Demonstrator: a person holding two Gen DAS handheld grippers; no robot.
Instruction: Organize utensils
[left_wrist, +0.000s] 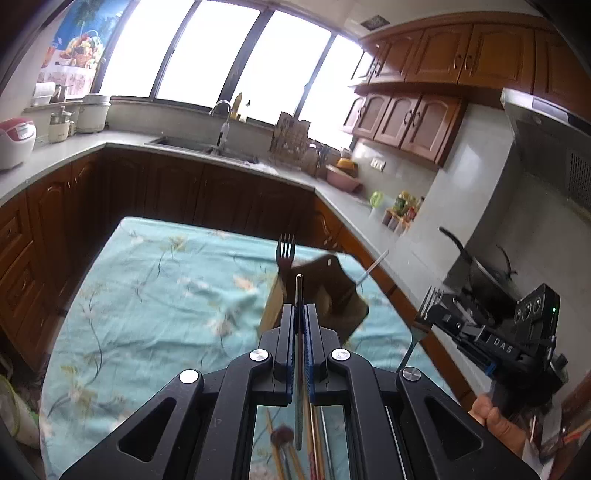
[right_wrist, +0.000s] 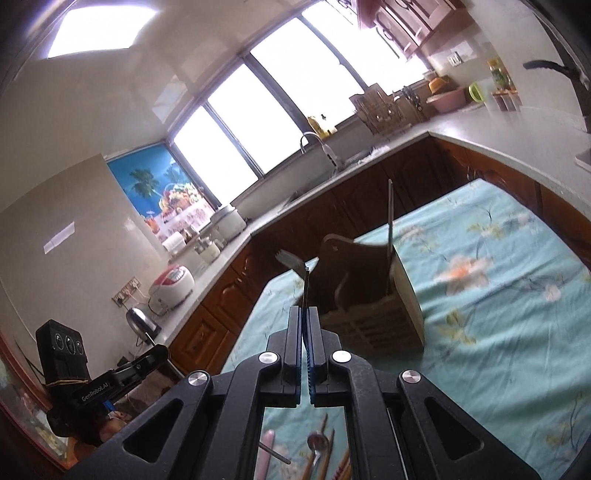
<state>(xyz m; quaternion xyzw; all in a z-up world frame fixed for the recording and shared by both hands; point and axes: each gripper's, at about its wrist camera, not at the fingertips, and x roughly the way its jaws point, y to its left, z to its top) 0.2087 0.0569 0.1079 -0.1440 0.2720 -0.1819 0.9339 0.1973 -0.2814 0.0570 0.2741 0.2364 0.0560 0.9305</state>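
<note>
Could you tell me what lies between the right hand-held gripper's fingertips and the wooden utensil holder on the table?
In the right wrist view, only the fork clamped in the right hand-held gripper spans that gap toward the wooden utensil holder; nothing else intervenes.

A thin cotton-like cloth (left_wrist: 155, 280), matt teal with a printed flower pattern, covers the table. On it stands a holder (right_wrist: 369, 317) of matt brown wood with a slatted base. Both forks (left_wrist: 286, 254) are shiny metal. Each claw (left_wrist: 300, 314) is matt black plastic with ribbed blue pads and bright metal screws.
</note>
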